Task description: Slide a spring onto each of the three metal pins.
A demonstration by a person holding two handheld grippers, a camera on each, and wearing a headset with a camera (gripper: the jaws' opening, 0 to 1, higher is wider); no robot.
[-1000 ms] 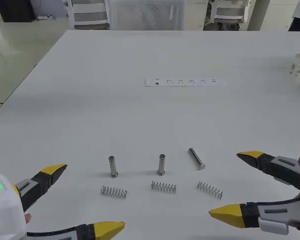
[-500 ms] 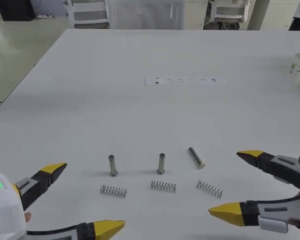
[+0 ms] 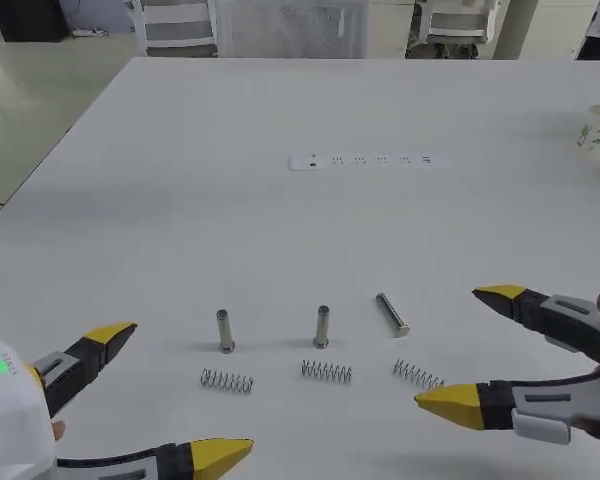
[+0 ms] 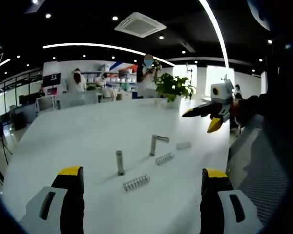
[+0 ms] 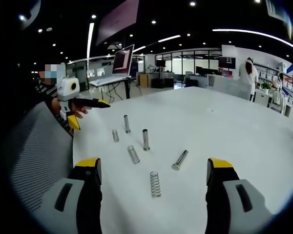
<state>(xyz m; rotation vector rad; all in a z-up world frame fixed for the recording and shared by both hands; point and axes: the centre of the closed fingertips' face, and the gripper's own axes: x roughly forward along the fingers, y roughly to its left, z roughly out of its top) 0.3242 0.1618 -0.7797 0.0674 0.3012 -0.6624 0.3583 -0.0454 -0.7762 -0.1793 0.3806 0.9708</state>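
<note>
Two metal pins stand upright on the white table, the left pin point(image 3: 224, 331) and the middle pin point(image 3: 322, 327). The right pin point(image 3: 392, 314) lies on its side. A spring lies in front of each: left spring point(image 3: 227, 381), middle spring point(image 3: 327, 372), right spring point(image 3: 418, 375). My left gripper point(image 3: 175, 392) is open at the near left, short of the left spring. My right gripper point(image 3: 462, 347) is open just right of the right spring point(image 5: 155, 184) and the lying pin point(image 5: 179, 159). Nothing is between either pair of jaws. From the left gripper view the left spring point(image 4: 136, 182) is nearest.
A white power strip point(image 3: 370, 161) lies flat mid-table, well beyond the pins. A small clear crumpled object point(image 3: 598, 138) sits at the far right edge. Chairs point(image 3: 178, 25) stand past the table's far side. Bare table point(image 3: 280, 240) lies between pins and strip.
My right gripper has edged slightly forward, toward the right spring. The left gripper, pins and springs have stayed where they were.
</note>
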